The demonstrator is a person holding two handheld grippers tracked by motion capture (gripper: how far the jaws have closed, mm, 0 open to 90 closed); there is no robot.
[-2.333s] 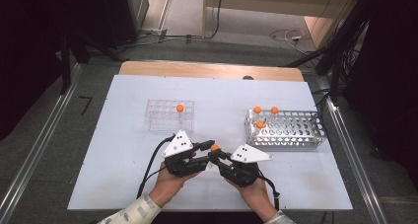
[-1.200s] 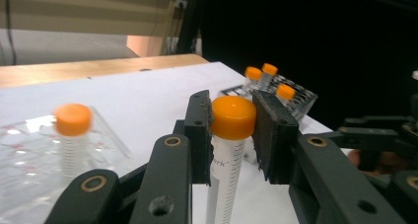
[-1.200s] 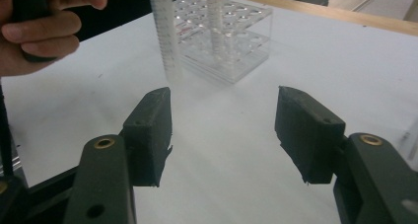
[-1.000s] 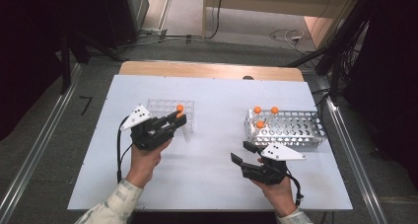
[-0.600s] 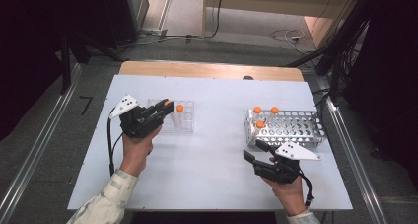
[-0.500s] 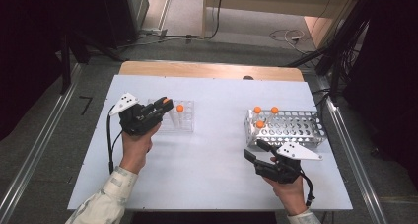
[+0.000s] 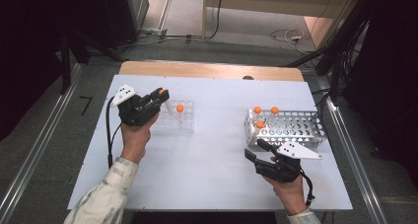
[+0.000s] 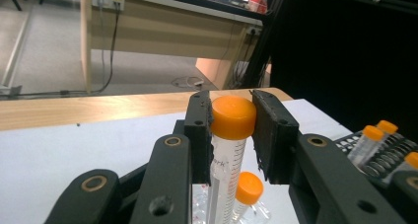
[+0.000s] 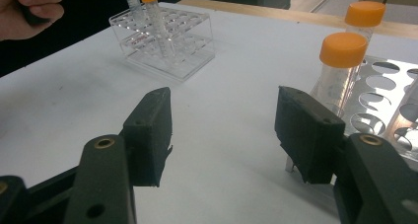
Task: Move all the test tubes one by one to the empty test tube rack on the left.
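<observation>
High view. Your left hand-held gripper (image 7: 160, 93) sits over the near-left corner of the clear rack (image 7: 183, 123), jaws clamped on the orange cap of a held tube (image 7: 166, 105) that hangs down toward the rack. A second capped tube (image 7: 180, 109) stands in that rack just to the right. Your right hand-held gripper (image 7: 256, 150) rests low over the white table (image 7: 207, 174), jaws apart and holding nothing, just in front of the metal rack (image 7: 296, 128). Three orange-capped tubes (image 7: 257, 110) stand at the metal rack's left end. The table top is plain white with a wooden strip (image 7: 207, 70) along its far edge. Grey floor around it, metal rails (image 7: 34, 160) on both sides, cables (image 7: 286, 36) on the floor beyond.

Left gripper view. Both jaws press the orange cap of the held tube (image 8: 232, 116); its clear body runs straight down between them. Below it, the second capped tube (image 8: 246, 189) is upright. The metal rack (image 8: 379, 155) with tubes lies to the right. Behind: the wooden strip (image 8: 98, 108), a wooden desk (image 8: 162, 24), dark curtain at right.

Right gripper view. Jaws stand wide apart over bare white table (image 9: 226, 100). The clear rack (image 9: 167, 46) is far left with one tube standing in it, your left hand (image 9: 34, 4) above. Two capped tubes (image 9: 340, 68) stand in the metal rack (image 9: 389, 115) beside the right jaw.
</observation>
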